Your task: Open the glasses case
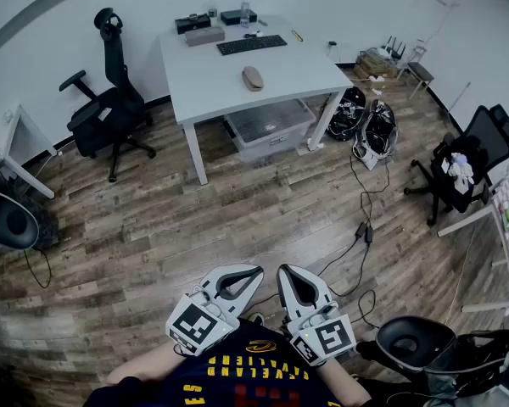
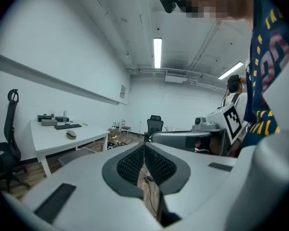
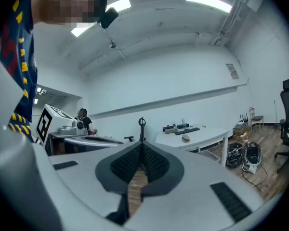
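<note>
Glasses case (image 1: pixel 253 78) shut on table (image 1: pixel 202 73) — lidded bin (image 1: pixel 268 126) beneath.

Even cool light from ceiling tubes (image 2: pixel 157 52) (mild glare); fisheye bending, dark corners.

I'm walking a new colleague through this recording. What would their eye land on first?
Low in the head view, the white left gripper and white right gripper, each bearing a square-marker cube, sit side by side with jaws together and empty. Far across the wood-plank floor, a white rectangular table holds a small tan oval glasses case below a black keyboard, with a black office chair at the table's left in that view.
</note>
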A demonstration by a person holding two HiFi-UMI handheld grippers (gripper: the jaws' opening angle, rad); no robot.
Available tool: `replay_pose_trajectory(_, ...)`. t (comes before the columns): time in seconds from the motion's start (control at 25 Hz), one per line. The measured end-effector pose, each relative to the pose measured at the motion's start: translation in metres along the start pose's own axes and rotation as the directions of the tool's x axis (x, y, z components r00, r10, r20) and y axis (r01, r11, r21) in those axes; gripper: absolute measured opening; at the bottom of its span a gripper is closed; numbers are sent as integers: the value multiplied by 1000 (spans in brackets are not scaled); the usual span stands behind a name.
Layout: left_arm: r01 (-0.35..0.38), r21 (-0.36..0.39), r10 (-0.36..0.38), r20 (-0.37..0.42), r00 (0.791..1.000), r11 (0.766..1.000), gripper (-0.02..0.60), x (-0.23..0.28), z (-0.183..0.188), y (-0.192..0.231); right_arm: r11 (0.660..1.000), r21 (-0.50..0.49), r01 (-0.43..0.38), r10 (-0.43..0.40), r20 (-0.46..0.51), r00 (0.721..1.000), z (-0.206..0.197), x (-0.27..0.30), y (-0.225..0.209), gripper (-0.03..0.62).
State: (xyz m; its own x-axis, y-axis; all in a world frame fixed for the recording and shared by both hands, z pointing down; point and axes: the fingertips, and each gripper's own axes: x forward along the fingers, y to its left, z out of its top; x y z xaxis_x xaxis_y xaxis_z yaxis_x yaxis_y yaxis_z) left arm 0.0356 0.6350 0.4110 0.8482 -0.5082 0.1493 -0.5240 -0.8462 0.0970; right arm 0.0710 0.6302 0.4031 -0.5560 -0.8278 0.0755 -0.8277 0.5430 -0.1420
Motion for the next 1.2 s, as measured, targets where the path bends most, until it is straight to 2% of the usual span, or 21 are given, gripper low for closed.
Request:
replay_pose_trajectory(0.2,-19,-39,18,-25,1000,999,14,0,-9,20,1000,19,-1,1,-14,1000,-7,15,-3,18)
replay_pose_trajectory(0.44,-42,-103,35,-68,997,994,14,9,-30,65,998,65,-27,30,-55,998,-26,61,-13,18)
replay_pose_trajectory(0.56,-53,-109,43,-87,995,993,14,10,-35,72,996,82,-25,30,-60,998,-29,77,-19,20)
replay_pose_trajectory(0.84,-44,-109,38,-61,997,993,14,24,-20,112,998,69,11,-7,-50,999,-14,111,-37,20)
replay_pose_trajectory(1.2,27,-130,-26,8,1000,991,14,41,-3,189,998,37,44,-42,-69,997,2,178,-48,20)
